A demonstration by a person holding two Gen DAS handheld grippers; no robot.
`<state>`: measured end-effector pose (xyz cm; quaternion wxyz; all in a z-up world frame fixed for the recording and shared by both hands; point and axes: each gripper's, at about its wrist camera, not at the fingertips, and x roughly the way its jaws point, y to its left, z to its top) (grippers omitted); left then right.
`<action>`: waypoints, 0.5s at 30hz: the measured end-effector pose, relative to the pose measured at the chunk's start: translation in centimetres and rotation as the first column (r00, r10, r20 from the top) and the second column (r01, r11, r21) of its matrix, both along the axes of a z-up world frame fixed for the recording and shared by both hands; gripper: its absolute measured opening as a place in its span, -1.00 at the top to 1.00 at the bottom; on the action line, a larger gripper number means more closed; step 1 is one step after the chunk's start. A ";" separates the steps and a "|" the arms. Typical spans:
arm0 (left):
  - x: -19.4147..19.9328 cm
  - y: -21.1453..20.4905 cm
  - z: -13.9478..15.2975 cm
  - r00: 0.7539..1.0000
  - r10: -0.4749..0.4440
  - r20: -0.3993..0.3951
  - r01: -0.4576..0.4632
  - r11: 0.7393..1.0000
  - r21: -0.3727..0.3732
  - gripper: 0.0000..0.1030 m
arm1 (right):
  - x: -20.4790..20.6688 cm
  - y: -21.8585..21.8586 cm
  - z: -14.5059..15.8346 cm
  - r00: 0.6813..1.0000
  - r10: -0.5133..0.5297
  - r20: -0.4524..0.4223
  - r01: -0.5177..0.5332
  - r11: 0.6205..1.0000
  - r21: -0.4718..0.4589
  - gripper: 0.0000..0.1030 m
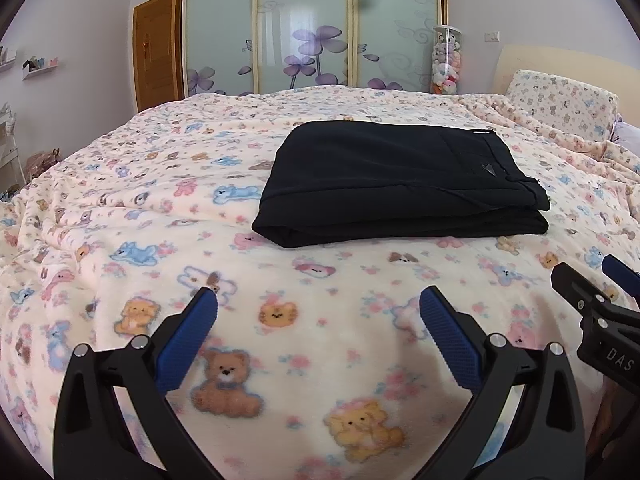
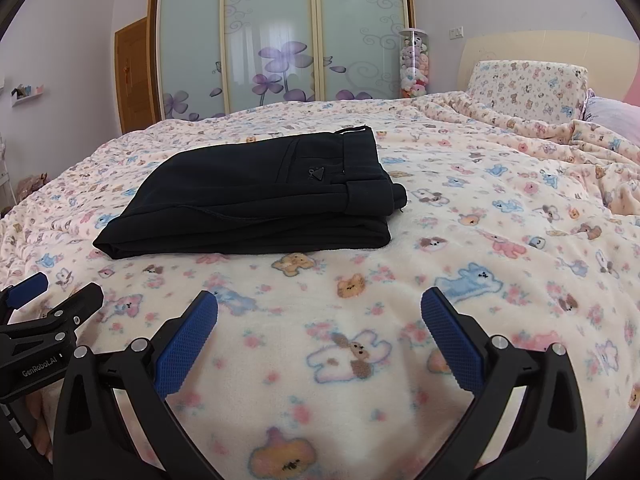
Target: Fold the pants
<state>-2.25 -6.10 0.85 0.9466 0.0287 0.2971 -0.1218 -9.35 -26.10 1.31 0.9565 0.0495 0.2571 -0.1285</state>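
Observation:
The black pants lie folded in a flat rectangular stack on the bed, waistband to the right; they also show in the right wrist view. My left gripper is open and empty, held above the blanket well short of the pants' near edge. My right gripper is open and empty, also short of the pants and to their right. The right gripper shows at the right edge of the left wrist view. The left gripper shows at the left edge of the right wrist view.
A cream teddy-bear blanket covers the bed. A pillow and headboard stand at the far right. Sliding wardrobe doors, a clear tube of plush toys and a wooden door stand beyond the bed.

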 end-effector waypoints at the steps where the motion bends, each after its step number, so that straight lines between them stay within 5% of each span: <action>1: 0.0 0.0 0.0 1.000 0.002 0.001 -0.002 1.000 0.001 -0.97 | 0.0 0.0 0.0 1.000 0.000 0.000 0.000 1.000 0.000 -0.97; 15: 0.0 -0.4 0.0 1.000 -0.010 -0.007 0.011 1.000 0.006 -0.97 | 0.1 -0.1 -0.3 1.000 0.003 -0.006 -0.003 1.000 0.002 -0.97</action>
